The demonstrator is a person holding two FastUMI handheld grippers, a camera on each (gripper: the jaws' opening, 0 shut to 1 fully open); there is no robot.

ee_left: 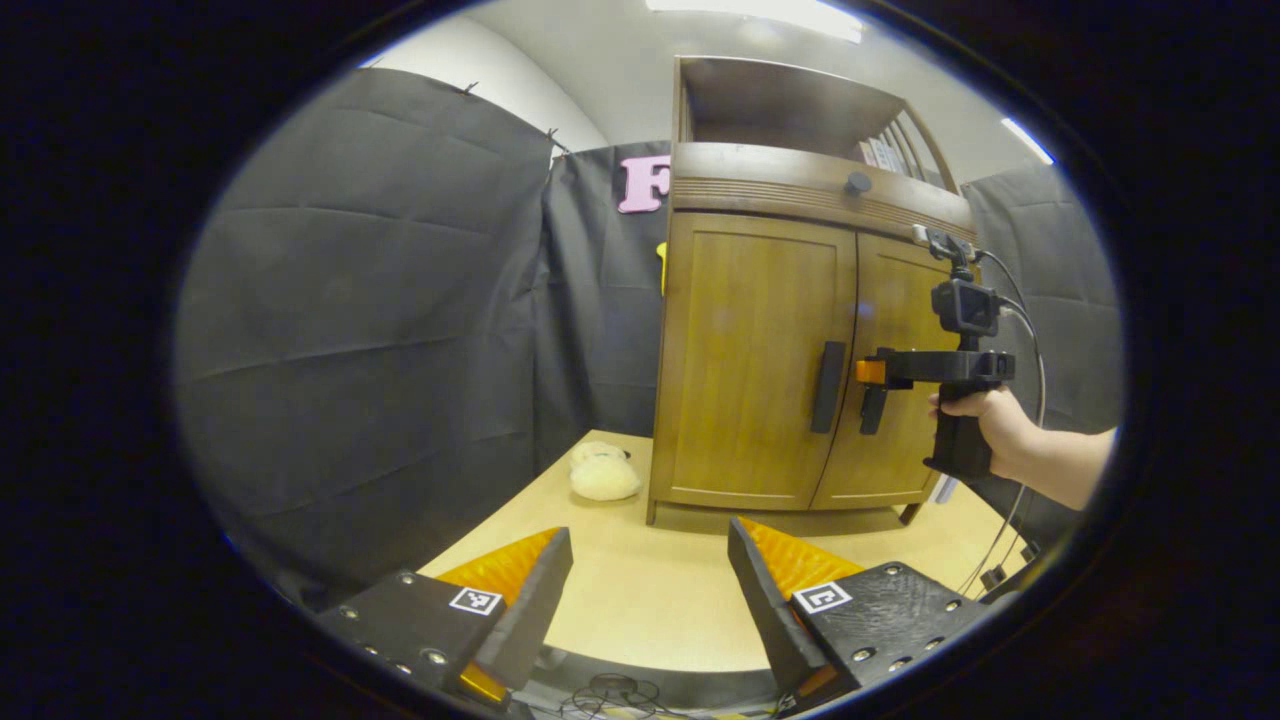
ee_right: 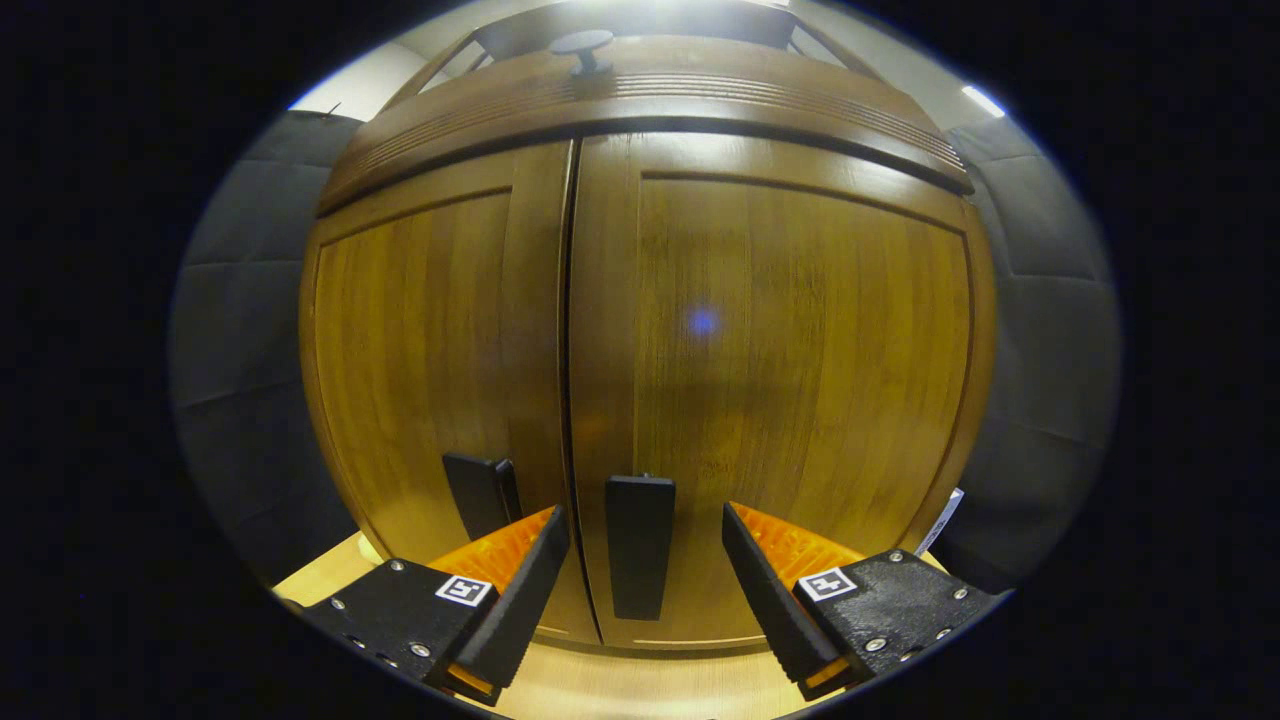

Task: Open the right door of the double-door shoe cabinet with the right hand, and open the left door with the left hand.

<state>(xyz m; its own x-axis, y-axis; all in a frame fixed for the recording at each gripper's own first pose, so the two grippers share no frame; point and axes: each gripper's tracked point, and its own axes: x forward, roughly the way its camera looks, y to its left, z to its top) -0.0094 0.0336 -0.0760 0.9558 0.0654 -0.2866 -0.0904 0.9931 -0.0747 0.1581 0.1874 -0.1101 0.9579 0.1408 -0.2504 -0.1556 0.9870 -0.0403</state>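
In the left gripper view we see our left tool (ee_left: pixel 650 600) low and near, its fingers spread with nothing between them, hanging over the pale surface (ee_left: pixel 660 600) well short of the shoe cabinet (ee_left: pixel 790 330). The cabinet stands at the far side of the surface, both doors shut. The left door (ee_left: pixel 750 360) carries a dark handle (ee_left: pixel 827 386) near the centre seam. The right tool (ee_left: pixel 872 385) is up at the right door (ee_left: pixel 890 390), held by a hand (ee_left: pixel 985 420), its tip at the other handle. A cream plush toy (ee_left: pixel 603 472) lies on the surface just left of the cabinet's foot.

We judge one risk here: if the left door swings wide, it could sweep toward that toy. The left tool also has a long reach ahead, and a hasty approach could knock the door panel instead of meeting the handle.

In the right gripper view our right tool (ee_right: pixel 645 560) is spread, with the right door's handle (ee_right: pixel 640 560) standing between the fingers; neither finger looks to press on it yet. The left door's handle (ee_right: pixel 480 495) sits just left of the seam, close behind the left finger.

The danger we see is closing off-centre, so one finger slips off the narrow handle, or catching the neighbouring handle. Pulling straight back instead of along the hinge arc could also drag the whole cabinet forward on the surface.
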